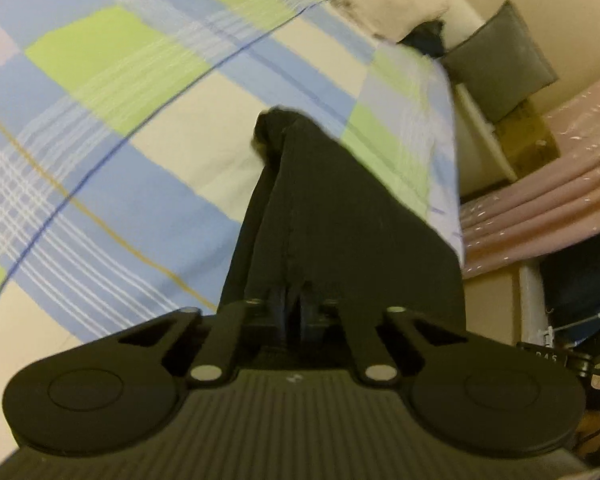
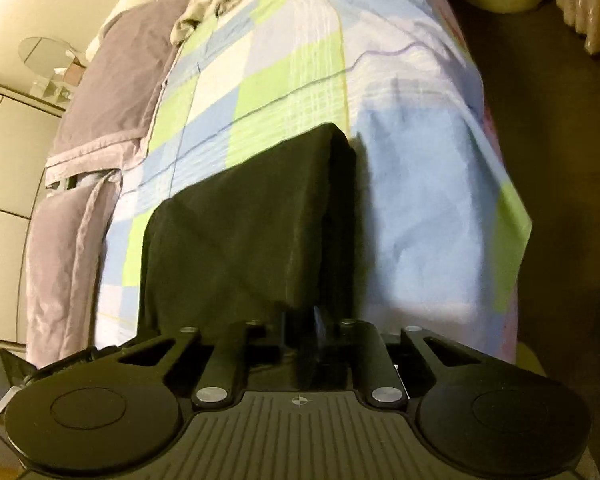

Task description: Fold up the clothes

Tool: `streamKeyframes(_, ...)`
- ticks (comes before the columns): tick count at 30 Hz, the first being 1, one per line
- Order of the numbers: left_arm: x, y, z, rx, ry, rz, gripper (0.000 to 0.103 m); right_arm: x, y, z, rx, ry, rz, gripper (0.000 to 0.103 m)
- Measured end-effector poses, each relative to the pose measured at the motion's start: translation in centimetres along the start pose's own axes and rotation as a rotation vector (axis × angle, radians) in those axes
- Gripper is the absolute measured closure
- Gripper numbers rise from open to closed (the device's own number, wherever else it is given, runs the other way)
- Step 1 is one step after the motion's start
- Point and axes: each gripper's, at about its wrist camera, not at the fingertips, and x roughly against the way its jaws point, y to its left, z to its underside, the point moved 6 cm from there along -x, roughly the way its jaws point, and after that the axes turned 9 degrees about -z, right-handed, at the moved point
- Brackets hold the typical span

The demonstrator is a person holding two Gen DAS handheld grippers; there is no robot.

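While clamped on the black garment (image 1: 320, 208) over the checked bedsheet (image 1: 112, 80), left gripper (image 1: 296, 308) and right gripper (image 2: 304, 328) alike, could lose thin fabric if tugged unevenly

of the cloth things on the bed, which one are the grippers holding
The black garment, pinched by both the left hand-held gripper and right hand-held gripper; the purple blankets lie untouched alongside.

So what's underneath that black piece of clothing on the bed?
The black garment lies on a checked bedsheet of blue, green and white squares. The sheet shows all around the garment; whatever lies directly beneath it is covered.
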Motion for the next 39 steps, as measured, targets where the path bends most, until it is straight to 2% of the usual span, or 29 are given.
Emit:
streamKeyframes(3,-0.2,2.0,0.7,0.078,-0.003,0.028,0.098,-0.1,1.1,0.6,0.095,-0.017,-0.016,0.093)
streamKeyframes(4,-0.8,2.5,1.0,0.101,0.002,0.037,0.098,-0.7,0.7,0.9,0.124,-0.014,0.02,0.093)
streamKeyframes(6,-1.8,1.9,1.6,0.057,0.001,0.005,0.097,-1.8,0.1,1.6,0.18,-0.009,0.091,0.093)
streamKeyframes(7,-2.1,1.4,1.7,0.02,-0.012,-0.021,0.093,-2.2,-0.2,1.9,0.201,-0.008,0.117,0.092)
streamKeyframes(10,-0.9,1.9,1.7,0.062,-0.018,-0.035,0.076,-1.4,-0.1,1.8,0.153,-0.022,0.084,0.088)
streamKeyframes(12,0.9,2.6,2.3,0.091,-0.026,-0.038,0.066,-0.4,0.0,2.1,0.1,-0.014,0.054,0.063)
streamKeyframes(13,1.8,2.8,2.7,0.1,-0.025,-0.034,0.062,0.0,0.2,2.3,0.082,0.005,0.047,0.056)
streamKeyframes(14,2.5,2.9,3.3,0.102,-0.015,-0.04,0.059,0.4,0.5,2.6,0.067,0.023,0.038,0.052)
streamKeyframes(16,3.7,2.8,4.9,0.092,0.007,-0.047,0.056,1.0,1.0,4.0,0.062,0.067,0.006,0.052)
streamKeyframes(18,4.2,2.5,6.6,0.063,0.016,-0.034,0.059,1.1,1.8,5.6,0.078,0.103,-0.001,0.052)
streamKeyframes(19,4.3,2.3,7.5,0.051,0.013,-0.026,0.067,0.6,2.0,6.2,0.092,0.127,0.004,0.052)
streamKeyframes(20,4.4,2.3,8.1,0.044,-0.01,-0.043,0.071,0.2,2.3,6.8,0.111,0.146,0.008,0.072)
streamKeyframes(21,4.3,2.6,8.4,0.036,-0.024,-0.067,0.077,-0.1,2.7,7.3,0.151,0.148,0.012,0.081)
streamKeyframes(25,3.3,4.3,9.2,0.102,-0.035,-0.08,0.077,-1.9,4.4,8.9,0.411,0.159,0.057,0.083)
streamKeyframes(26,3.3,4.4,9.2,0.119,-0.032,-0.078,0.076,-2.2,4.6,8.9,0.441,0.167,0.063,0.083)
streamKeyframes(28,4.0,3.3,8.5,0.056,-0.008,-0.123,0.069,-2.2,4.8,8.5,0.454,0.189,0.069,0.08)
streamKeyframes(29,4.4,2.6,8.0,0.019,-0.001,-0.146,0.069,-1.9,4.7,7.9,0.433,0.207,0.068,0.077)
streamKeyframes(30,4.9,1.9,7.4,-0.019,-0.005,-0.168,0.069,-1.6,4.5,7.0,0.412,0.217,0.074,0.067)
streamKeyframes(31,5.3,1.3,6.8,-0.057,-0.009,-0.189,0.072,-1.0,4.3,6.0,0.389,0.203,0.089,0.062)
streamKeyframes(33,6.1,0.6,4.6,-0.097,-0.066,-0.252,0.082,0.4,4.0,3.8,0.348,0.168,0.121,0.061)
streamKeyframes(34,6.3,0.4,3.5,-0.1,-0.094,-0.27,0.087,1.1,3.8,2.1,0.352,0.114,0.14,0.061)
streamKeyframes(35,6.5,0.2,2.4,-0.103,-0.122,-0.289,0.087,1.6,3.5,0.2,0.368,0.056,0.155,0.061)
streamKeyframes(37,6.0,-0.5,-0.4,-0.073,-0.162,-0.243,0.088,1.3,3.2,-2.9,0.416,-0.015,0.197,0.061)
streamKeyframes(39,4.4,-2.1,-2.6,-0.105,-0.179,-0.206,0.091,0.7,3.0,-5.7,0.443,-0.067,0.217,0.062)
